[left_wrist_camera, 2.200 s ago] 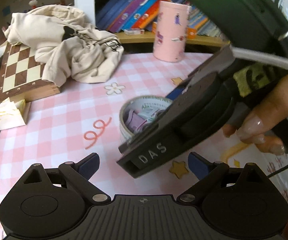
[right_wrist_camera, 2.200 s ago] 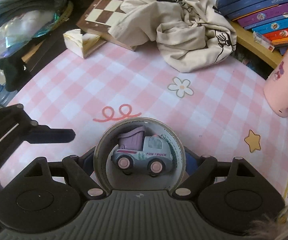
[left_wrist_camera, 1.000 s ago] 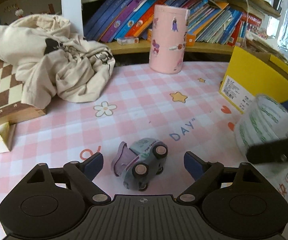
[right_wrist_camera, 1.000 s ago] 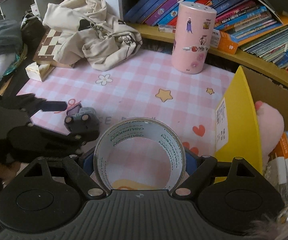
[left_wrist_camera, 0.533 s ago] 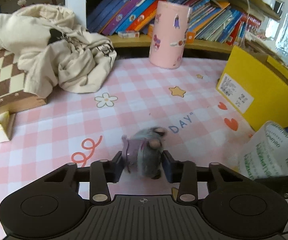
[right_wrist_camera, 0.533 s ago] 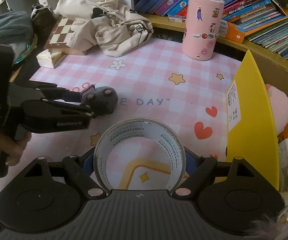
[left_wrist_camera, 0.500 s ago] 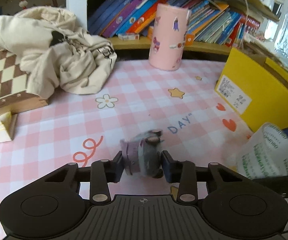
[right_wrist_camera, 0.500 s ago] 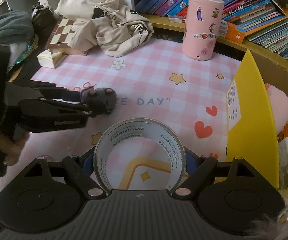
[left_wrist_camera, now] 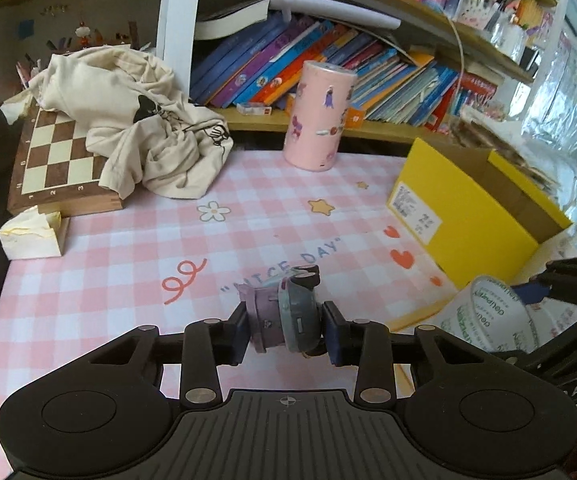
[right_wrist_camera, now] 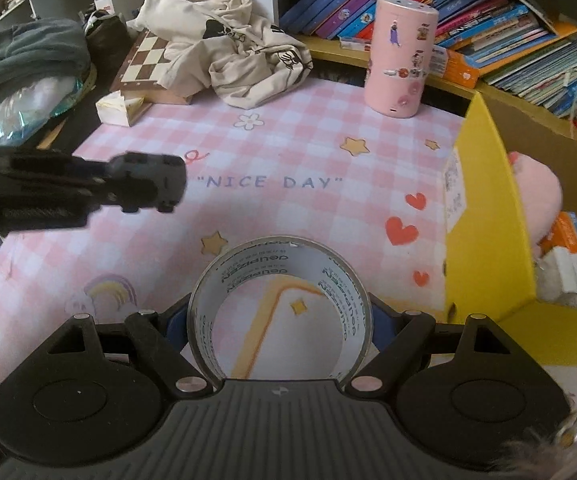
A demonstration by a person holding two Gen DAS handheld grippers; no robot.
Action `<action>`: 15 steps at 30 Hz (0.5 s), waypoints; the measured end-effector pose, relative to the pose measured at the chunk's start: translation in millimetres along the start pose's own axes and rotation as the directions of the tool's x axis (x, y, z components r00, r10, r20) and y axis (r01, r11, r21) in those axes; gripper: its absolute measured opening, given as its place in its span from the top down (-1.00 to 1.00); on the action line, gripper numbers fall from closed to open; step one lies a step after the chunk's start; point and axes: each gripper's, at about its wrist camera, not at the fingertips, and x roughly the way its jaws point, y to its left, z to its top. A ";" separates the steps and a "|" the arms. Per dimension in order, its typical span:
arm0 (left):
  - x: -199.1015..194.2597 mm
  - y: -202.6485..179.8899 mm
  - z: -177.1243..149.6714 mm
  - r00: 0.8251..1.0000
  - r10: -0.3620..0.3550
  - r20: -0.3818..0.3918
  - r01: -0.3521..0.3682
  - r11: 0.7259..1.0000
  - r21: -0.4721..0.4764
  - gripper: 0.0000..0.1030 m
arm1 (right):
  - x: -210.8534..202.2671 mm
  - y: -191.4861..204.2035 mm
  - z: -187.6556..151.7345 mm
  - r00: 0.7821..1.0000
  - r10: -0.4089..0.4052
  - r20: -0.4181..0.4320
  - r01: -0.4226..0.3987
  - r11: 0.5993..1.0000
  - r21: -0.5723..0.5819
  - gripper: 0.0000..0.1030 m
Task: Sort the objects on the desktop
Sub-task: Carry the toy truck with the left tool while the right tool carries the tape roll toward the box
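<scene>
Between the left tongs (left_wrist_camera: 284,330), the gripped toy truck (left_wrist_camera: 284,320) lies crosswise, wheels forward.

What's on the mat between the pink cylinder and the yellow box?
Nothing stands between the pink cylinder and the yellow box: only bare checked mat with two printed stars, clearest in the right wrist view.

Pink-white checked tablecloth (left_wrist_camera: 128,264); yellow box (left_wrist_camera: 460,216); brown-cream chessboard (left_wrist_camera: 56,160); purple-grey toy truck (left_wrist_camera: 284,316); cream cloth (left_wrist_camera: 144,128).
</scene>
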 end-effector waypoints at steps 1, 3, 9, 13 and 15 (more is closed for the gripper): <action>-2.3 -1.3 -1.0 1.000 -0.008 -0.004 0.008 1.000 -0.005 0.31 | -2.4 -0.4 -3.8 1.000 0.002 -0.002 -0.002 1.000 0.006 -0.61; -6.3 -4.1 -4.1 1.000 -0.018 -0.010 0.017 1.000 -0.012 0.32 | -6.8 -1.4 -10.7 1.000 0.003 -0.004 -0.003 1.000 0.023 -0.61; -19.3 -15.1 -8.9 0.998 -0.060 -0.014 0.060 0.998 -0.017 0.31 | -22.3 -10.0 -25.3 1.000 -0.014 0.007 0.013 0.997 0.073 -0.61; -28.2 -28.6 -7.7 0.995 -0.099 -0.010 0.099 0.995 0.010 0.31 | -32.9 -17.1 -40.7 0.999 -0.041 -0.005 0.041 0.995 0.096 -0.61; -30.5 -36.0 -8.1 0.993 -0.119 -0.014 0.119 0.993 0.024 0.31 | -38.4 -20.3 -49.4 0.999 -0.053 -0.008 0.054 0.991 0.122 -0.61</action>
